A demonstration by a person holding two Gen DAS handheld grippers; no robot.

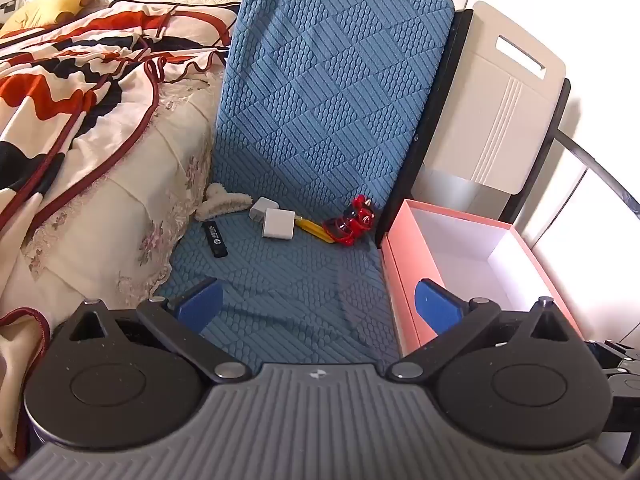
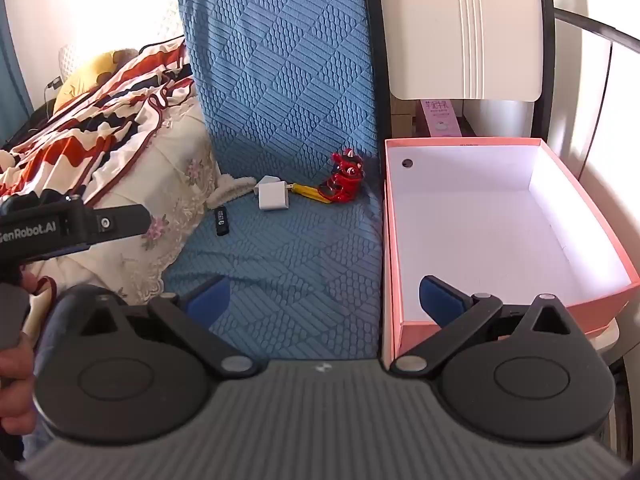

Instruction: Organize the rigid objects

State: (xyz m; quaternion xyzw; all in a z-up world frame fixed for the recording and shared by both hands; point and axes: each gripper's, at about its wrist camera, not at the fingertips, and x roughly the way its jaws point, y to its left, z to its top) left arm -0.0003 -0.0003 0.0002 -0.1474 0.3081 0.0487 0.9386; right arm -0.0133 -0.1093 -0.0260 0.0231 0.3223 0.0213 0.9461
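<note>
On the blue quilted chair seat (image 1: pixel 280 280) (image 2: pixel 280 280) lie a black stick-shaped device (image 1: pixel 215 239) (image 2: pixel 222 221), two white chargers (image 1: pixel 278 223) (image 2: pixel 273 197), a yellow tool (image 1: pixel 316 229) (image 2: pixel 310 193), a red figurine (image 1: pixel 354 220) (image 2: pixel 345 182) and a cream fluffy hair clip (image 1: pixel 224 204) (image 2: pixel 234 189). An empty pink box (image 1: pixel 404 280) (image 2: pixel 500 220) with a white inside stands right of the seat. My left gripper (image 1: pixel 320 304) hangs open above the seat's front. My right gripper (image 2: pixel 326 296) is open too, straddling the box's left wall. Nothing is between either pair of fingers.
A bed with a cream cover and a red, white and navy blanket (image 1: pixel 72 92) (image 2: pixel 104 96) borders the chair's left side. A white panel (image 1: pixel 504 120) (image 2: pixel 460 28) stands behind the box. A hand (image 2: pixel 14 360) holds the left gripper's black body (image 2: pixel 60 224).
</note>
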